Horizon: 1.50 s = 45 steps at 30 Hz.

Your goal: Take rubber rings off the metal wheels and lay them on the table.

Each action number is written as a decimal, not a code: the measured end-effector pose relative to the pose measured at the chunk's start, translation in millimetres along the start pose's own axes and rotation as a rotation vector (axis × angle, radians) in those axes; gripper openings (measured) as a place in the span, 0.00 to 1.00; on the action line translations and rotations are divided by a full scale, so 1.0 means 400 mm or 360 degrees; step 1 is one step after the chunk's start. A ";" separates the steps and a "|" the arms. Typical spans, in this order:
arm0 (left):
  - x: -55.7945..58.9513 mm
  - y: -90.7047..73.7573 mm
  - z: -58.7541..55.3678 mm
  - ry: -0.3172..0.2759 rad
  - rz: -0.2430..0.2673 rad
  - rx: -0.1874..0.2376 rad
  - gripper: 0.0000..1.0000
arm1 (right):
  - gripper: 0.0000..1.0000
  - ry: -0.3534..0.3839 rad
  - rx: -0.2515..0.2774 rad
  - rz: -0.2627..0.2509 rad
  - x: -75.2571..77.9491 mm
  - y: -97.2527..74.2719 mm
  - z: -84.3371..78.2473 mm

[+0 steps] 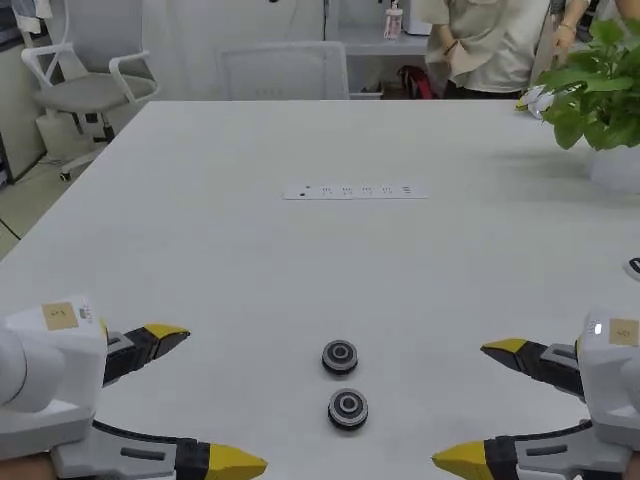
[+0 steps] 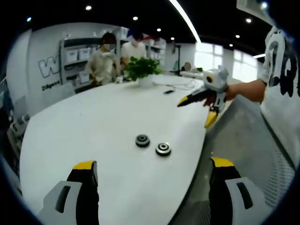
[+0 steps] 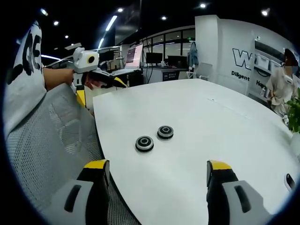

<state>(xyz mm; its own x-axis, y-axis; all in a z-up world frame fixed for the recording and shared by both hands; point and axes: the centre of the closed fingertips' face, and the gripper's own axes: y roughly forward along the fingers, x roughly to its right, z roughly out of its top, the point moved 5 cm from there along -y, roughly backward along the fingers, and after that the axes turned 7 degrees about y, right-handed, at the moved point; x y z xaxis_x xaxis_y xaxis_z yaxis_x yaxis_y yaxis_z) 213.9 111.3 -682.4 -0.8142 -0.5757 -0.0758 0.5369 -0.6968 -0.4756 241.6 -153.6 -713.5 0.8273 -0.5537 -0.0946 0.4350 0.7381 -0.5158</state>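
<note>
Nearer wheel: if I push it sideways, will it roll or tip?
Probably neither: the nearer wheel lies flat on the table, so a push likely slides it. The smooth top may let it skid. It looks metal, so it is probably heavy for its size.

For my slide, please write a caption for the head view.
Open left gripper and open right gripper flank two wheels on a table.

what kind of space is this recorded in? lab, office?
Most likely an open-plan office, at a meeting table: a large white table with a power strip on it, a swivel chair at its corner, and monitors on desks behind.
</note>
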 end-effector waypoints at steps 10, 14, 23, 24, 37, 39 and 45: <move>0.002 0.000 -0.002 0.0002 -0.0003 -0.0008 1.00 | 0.83 0.0000 -0.0002 -0.0006 0.002 -0.002 -0.004; 0.002 0.000 -0.001 0.0005 -0.0002 -0.0006 1.00 | 0.83 0.0000 -0.0006 -0.0003 0.000 -0.001 -0.005; 0.000 -0.001 -0.003 0.0001 0.0000 -0.0010 1.00 | 0.83 -0.0005 -0.0002 -0.0007 0.002 -0.001 -0.004; 0.001 0.000 -0.003 -0.0001 -0.0002 -0.0012 1.00 | 0.83 -0.0004 -0.0002 -0.0008 0.003 -0.001 -0.004; 0.005 0.000 -0.004 -0.0016 -0.0018 -0.0011 1.00 | 0.82 -0.0018 -0.0024 -0.0001 0.002 0.001 -0.011; 0.004 -0.001 -0.003 -0.0017 -0.0017 -0.0010 1.00 | 0.82 -0.0023 -0.0031 0.0002 0.001 0.003 -0.011; 0.005 -0.001 -0.001 -0.0012 -0.0020 -0.0001 1.00 | 0.81 -0.0043 -0.0023 0.0017 -0.001 0.003 -0.005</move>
<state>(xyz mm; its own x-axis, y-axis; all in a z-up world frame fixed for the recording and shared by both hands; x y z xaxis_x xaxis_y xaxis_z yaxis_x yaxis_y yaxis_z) 211.9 110.7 -682.7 -0.8192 -0.5701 -0.0630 0.5264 -0.7038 -0.4770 241.1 -153.3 -716.0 0.8414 -0.5349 -0.0774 0.4209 0.7383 -0.5271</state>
